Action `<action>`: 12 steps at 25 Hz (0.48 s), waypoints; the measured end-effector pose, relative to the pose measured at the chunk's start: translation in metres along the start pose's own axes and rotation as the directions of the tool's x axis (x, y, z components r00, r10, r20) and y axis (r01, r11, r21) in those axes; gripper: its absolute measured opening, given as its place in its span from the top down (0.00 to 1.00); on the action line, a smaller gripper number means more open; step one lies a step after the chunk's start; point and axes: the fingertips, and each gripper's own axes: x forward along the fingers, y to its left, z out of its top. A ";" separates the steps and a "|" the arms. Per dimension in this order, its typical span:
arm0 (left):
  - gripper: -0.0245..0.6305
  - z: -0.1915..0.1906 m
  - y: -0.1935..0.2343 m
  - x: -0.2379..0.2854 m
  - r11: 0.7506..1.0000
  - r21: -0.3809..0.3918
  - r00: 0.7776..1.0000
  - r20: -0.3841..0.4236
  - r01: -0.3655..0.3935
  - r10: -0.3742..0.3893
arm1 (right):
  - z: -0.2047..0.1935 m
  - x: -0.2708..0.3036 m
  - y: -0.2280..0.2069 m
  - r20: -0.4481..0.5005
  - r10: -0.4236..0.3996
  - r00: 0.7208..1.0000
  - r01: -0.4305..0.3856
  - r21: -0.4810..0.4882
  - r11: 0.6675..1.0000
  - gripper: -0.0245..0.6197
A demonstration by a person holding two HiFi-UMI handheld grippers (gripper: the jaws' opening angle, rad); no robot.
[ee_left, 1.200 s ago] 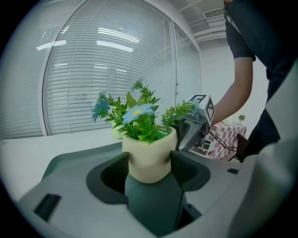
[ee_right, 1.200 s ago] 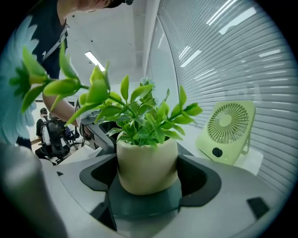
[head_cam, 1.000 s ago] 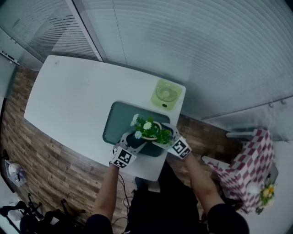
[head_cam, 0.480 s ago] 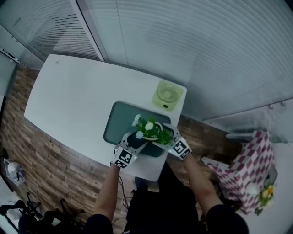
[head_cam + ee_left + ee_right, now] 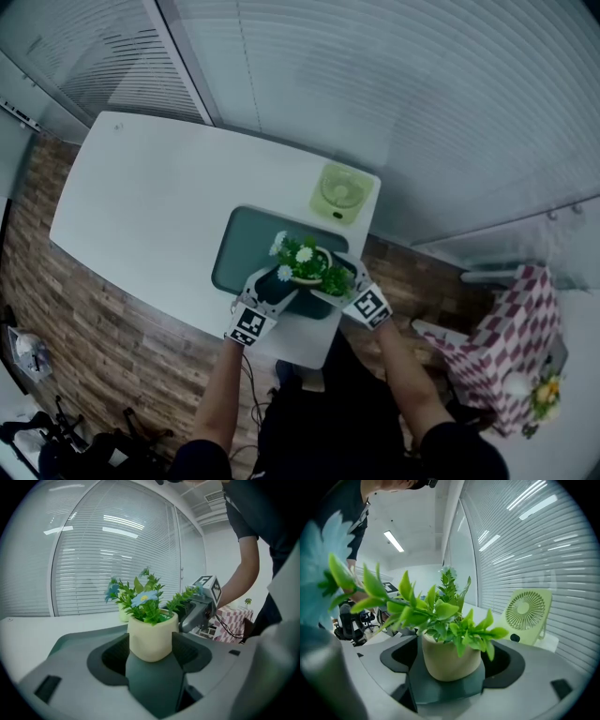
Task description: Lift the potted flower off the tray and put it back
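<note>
- The potted flower (image 5: pixel 302 262) sits over the near right part of the dark green tray (image 5: pixel 246 246). No view shows whether its base rests on the tray or hangs just above it.
- The pot is pale cream with a rounded bottom. It stands upright and carries green leaves with white and pale blue blossoms.
- The left gripper (image 5: pixel 151 656) has its jaws pressed against both sides of the pot, pinching it low on the cream body.
- The right gripper (image 5: pixel 451 667) reaches in from the opposite side. Its jaws also clamp the pot, which fills the gap between them, and the leaves spill over its top.
- In the head view the two grippers meet at the pot from the near edge of the desk (image 5: pixel 150 197). Each marker cube points back toward the person's forearms.
- In the left gripper view the right gripper shows just behind the flowers, with the person's arm stretching away from it.
- A light green fan (image 5: pixel 339 192) stands on the desk just beyond the tray's far right corner, apart from the pot.
- White slatted blinds (image 5: pixel 375 84) run behind the desk.
- A brick-patterned floor (image 5: pixel 56 309) shows around the desk.
- A pink-and-white chequered cloth (image 5: pixel 511 337) lies well off to the right.
</note>
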 end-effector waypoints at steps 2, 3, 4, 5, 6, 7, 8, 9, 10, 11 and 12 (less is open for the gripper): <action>0.54 0.002 0.005 -0.006 0.999 -0.011 0.999 0.013 -0.031 0.032 | 0.000 -0.003 0.001 0.012 -0.014 1.000 0.013 0.016 1.000 0.36; 0.54 0.003 0.007 -0.009 0.999 -0.015 0.999 0.021 -0.048 0.048 | 0.002 -0.005 0.000 0.021 -0.022 1.000 0.021 0.014 1.000 0.36; 0.54 0.005 0.009 -0.012 0.998 -0.020 0.998 0.030 -0.063 0.064 | 0.004 -0.007 -0.001 0.024 -0.029 0.999 0.029 0.009 1.000 0.36; 0.54 0.007 0.010 -0.015 0.997 -0.030 0.996 0.039 -0.076 0.077 | 0.005 -0.010 -0.001 0.024 -0.035 0.999 0.035 0.004 0.999 0.36; 0.54 0.009 0.011 -0.018 0.995 -0.041 0.995 0.048 -0.087 0.089 | 0.007 -0.013 -0.001 0.028 -0.042 0.999 0.042 0.001 0.999 0.36; 0.54 0.012 0.010 -0.022 0.994 -0.051 0.993 0.056 -0.099 0.102 | 0.009 -0.017 -0.001 0.040 -0.050 0.998 0.050 0.001 0.999 0.36; 0.54 0.014 0.010 -0.026 0.992 -0.057 0.991 0.064 -0.112 0.115 | 0.012 -0.020 -0.001 0.057 -0.060 0.997 0.060 0.007 0.998 0.36; 0.54 0.016 0.011 -0.030 0.990 -0.059 0.989 0.073 -0.125 0.129 | 0.015 -0.023 -0.002 0.071 -0.072 0.995 0.071 0.015 0.997 0.36; 0.54 0.019 0.012 -0.033 0.989 -0.062 0.987 0.082 -0.135 0.140 | 0.019 -0.025 -0.002 0.083 -0.085 0.993 0.084 0.021 0.996 0.36; 0.54 0.021 0.013 -0.036 0.988 -0.067 0.985 0.090 -0.141 0.147 | 0.023 -0.027 -0.003 0.092 -0.097 0.991 0.095 0.024 0.995 0.36; 0.54 0.023 0.013 -0.039 0.987 -0.072 0.984 0.096 -0.144 0.150 | 0.026 -0.029 -0.002 0.097 -0.106 0.990 0.104 0.027 0.994 0.36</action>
